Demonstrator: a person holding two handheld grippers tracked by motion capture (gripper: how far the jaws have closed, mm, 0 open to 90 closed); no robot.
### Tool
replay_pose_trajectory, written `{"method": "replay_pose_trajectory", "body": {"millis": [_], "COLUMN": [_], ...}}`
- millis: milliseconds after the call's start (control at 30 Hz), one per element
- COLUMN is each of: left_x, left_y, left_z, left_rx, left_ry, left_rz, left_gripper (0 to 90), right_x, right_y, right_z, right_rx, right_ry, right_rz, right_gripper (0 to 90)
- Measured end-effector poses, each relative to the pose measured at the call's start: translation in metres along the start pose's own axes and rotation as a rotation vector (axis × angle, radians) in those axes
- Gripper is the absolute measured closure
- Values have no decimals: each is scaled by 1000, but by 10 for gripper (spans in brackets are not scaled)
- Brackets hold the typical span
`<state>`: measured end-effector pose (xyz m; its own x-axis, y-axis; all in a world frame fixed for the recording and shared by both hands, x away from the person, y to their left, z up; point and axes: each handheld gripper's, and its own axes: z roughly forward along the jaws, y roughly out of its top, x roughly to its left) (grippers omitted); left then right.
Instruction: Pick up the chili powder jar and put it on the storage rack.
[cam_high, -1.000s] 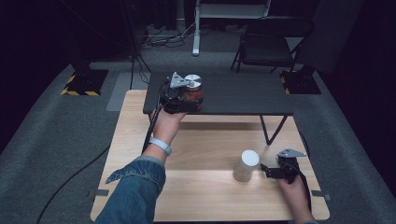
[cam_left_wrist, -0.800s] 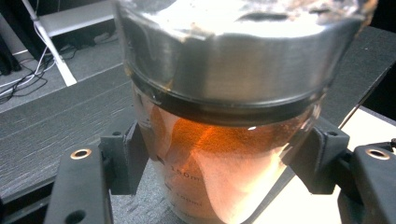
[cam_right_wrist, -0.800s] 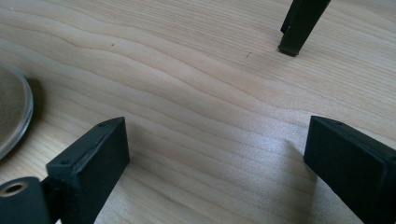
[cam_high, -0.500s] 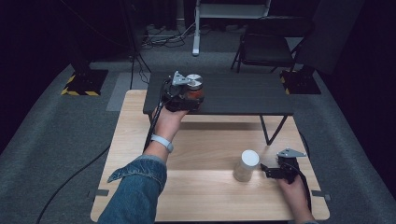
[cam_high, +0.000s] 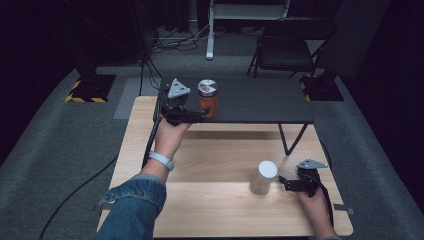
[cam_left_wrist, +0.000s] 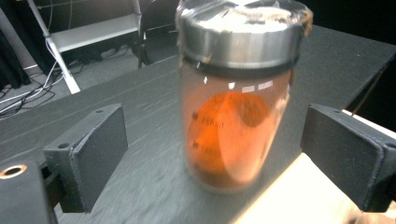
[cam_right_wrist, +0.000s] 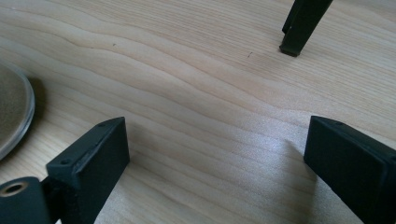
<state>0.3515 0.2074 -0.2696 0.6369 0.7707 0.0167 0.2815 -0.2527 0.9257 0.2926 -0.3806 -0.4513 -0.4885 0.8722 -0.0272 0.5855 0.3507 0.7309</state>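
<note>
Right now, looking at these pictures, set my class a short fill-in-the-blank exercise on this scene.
1. The jar of orange powder stands on the black ____.
2. Its lid is ____ in colour.
3. The left gripper has its jaws ____ either side of the jar.
4. The white-lidded jar stands on the ____ table.

Missing words: shelf; silver; open; wooden

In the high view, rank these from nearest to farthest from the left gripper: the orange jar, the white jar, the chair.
1. Orange jar: just right of the left gripper, on the black shelf.
2. White jar: on the wooden table, toward the right gripper.
3. Chair: on the floor beyond the table.
</note>
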Motion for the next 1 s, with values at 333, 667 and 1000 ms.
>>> {"method": "replay_pose_trajectory", "body": {"millis": [333,667,1000], "left_x": [4,7,8], "left_y": [-15,-37,-71], "left_z": [-38,-63,-76], "left_rx": [-15,-24,-33], "left_ry": [22,41,65], "left_rz": [29,23,12], "left_gripper": [84,86,90], "right_x": [0,0,0], "right_y": [0,0,0], "right_z": [0,0,0], "right_rx": [0,0,1], "right_ry": [0,0,0], "right_rz": [0,1,1], "right_gripper": [65,65,65]}}
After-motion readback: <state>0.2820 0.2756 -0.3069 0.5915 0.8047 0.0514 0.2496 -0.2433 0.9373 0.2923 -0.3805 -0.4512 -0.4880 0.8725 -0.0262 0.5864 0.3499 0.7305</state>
